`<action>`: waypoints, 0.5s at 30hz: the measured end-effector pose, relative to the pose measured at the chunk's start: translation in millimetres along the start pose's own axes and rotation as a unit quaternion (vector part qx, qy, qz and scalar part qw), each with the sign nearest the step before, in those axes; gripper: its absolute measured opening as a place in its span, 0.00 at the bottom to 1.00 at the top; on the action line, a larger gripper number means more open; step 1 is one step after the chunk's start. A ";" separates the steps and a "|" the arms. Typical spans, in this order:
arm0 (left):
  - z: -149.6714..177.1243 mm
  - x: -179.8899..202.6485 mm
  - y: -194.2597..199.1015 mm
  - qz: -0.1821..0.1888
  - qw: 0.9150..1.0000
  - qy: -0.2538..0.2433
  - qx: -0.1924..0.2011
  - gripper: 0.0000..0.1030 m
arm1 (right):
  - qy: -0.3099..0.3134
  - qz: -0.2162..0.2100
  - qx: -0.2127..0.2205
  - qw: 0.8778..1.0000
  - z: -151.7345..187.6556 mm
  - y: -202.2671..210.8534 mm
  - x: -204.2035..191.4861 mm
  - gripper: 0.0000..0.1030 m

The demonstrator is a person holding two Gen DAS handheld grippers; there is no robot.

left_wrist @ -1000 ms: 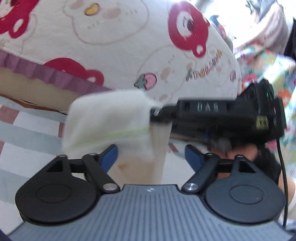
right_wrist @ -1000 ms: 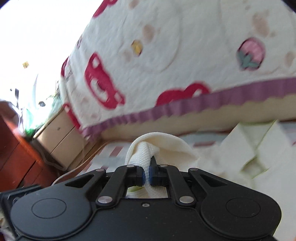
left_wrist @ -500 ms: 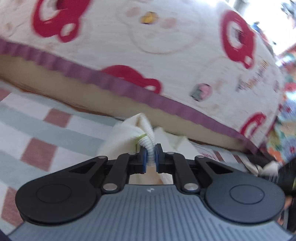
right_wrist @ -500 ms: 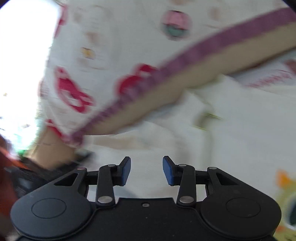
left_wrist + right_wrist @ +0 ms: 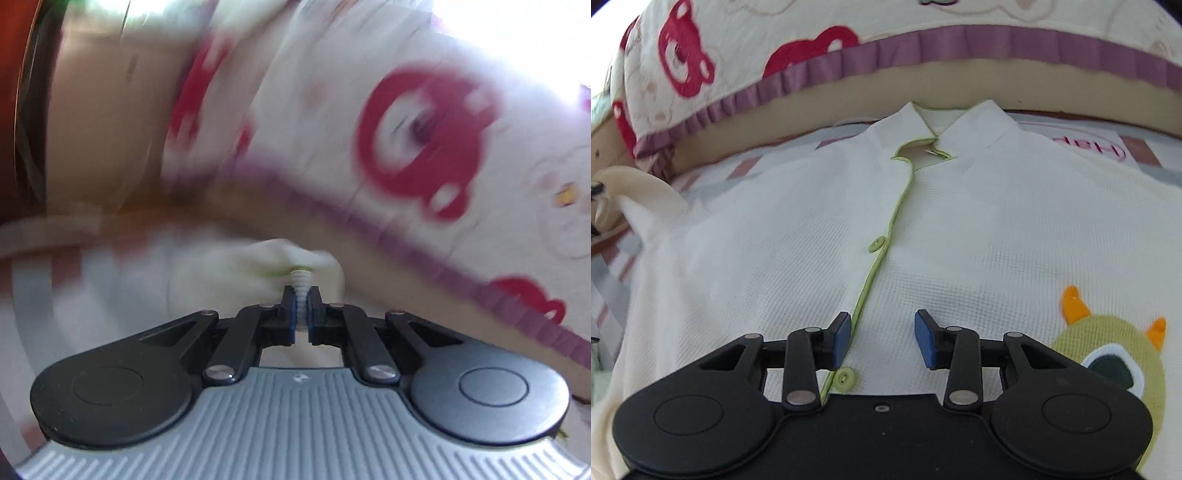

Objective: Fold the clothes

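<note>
Shirt (image 5: 960, 229) lies flat, buttoned; right gripper (image 5: 882, 339) hovers over it with jaws apart, empty. Left gripper (image 5: 302, 306) is clenched on its ribbed cuff (image 5: 301, 286).

Left wrist view heavily motion-blurred: the bedspread (image 5: 424, 140) pattern smears at 1 o'clock, and the pale cloth (image 5: 258, 258) past the fingers has no readable outline. Brown shape at 10 o'clock unidentifiable. In the right wrist view, the shirt (image 5: 812, 229) is cut off at 3 and 6 o'clock; its monster patch (image 5: 1108, 362) is partly hidden by the right gripper (image 5: 882, 341) body at 4 o'clock
</note>
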State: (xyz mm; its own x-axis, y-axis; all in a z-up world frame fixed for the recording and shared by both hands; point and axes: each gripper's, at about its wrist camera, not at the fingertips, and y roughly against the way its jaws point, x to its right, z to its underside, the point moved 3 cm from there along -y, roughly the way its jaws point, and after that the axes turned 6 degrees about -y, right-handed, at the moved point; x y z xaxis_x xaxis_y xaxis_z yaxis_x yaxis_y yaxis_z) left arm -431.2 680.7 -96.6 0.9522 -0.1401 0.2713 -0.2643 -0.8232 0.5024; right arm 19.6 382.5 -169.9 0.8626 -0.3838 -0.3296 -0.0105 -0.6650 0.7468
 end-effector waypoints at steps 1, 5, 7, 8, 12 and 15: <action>6.2 -4.7 -5.0 0.005 1.000 0.017 -0.020 0.05 | 0.008 0.008 -0.004 1.000 -0.3 0.2 -1.9 0.42; 20.9 1.9 -11.0 0.008 0.997 0.013 -0.073 0.07 | 0.003 0.019 0.000 1.000 0.7 12.9 -14.3 0.43; 25.2 15.1 -8.8 0.007 0.996 -0.011 -0.090 0.09 | -0.010 -0.022 -0.002 1.000 3.0 25.4 -27.1 0.43; 28.0 22.1 -5.4 0.015 0.995 -0.020 -0.099 0.11 | -0.015 -0.046 -0.006 0.999 4.6 32.4 -34.5 0.43; 40.7 59.4 27.4 0.078 0.989 -0.063 -0.113 0.21 | -0.009 -0.133 -0.039 0.990 22.8 52.2 -76.5 0.43; 54.8 92.5 65.0 0.115 0.975 -0.137 -0.131 0.24 | -0.003 -0.167 -0.062 0.984 39.0 67.4 -99.6 0.43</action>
State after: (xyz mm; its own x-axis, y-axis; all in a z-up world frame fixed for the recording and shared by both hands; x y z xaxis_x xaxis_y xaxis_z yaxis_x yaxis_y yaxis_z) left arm -352.0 584.1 -83.8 0.8591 -0.4753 0.1901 -0.4713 -0.5895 0.6560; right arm -86.7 350.9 -109.2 0.8041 -0.1615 -0.5722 0.3356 -0.6711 0.6611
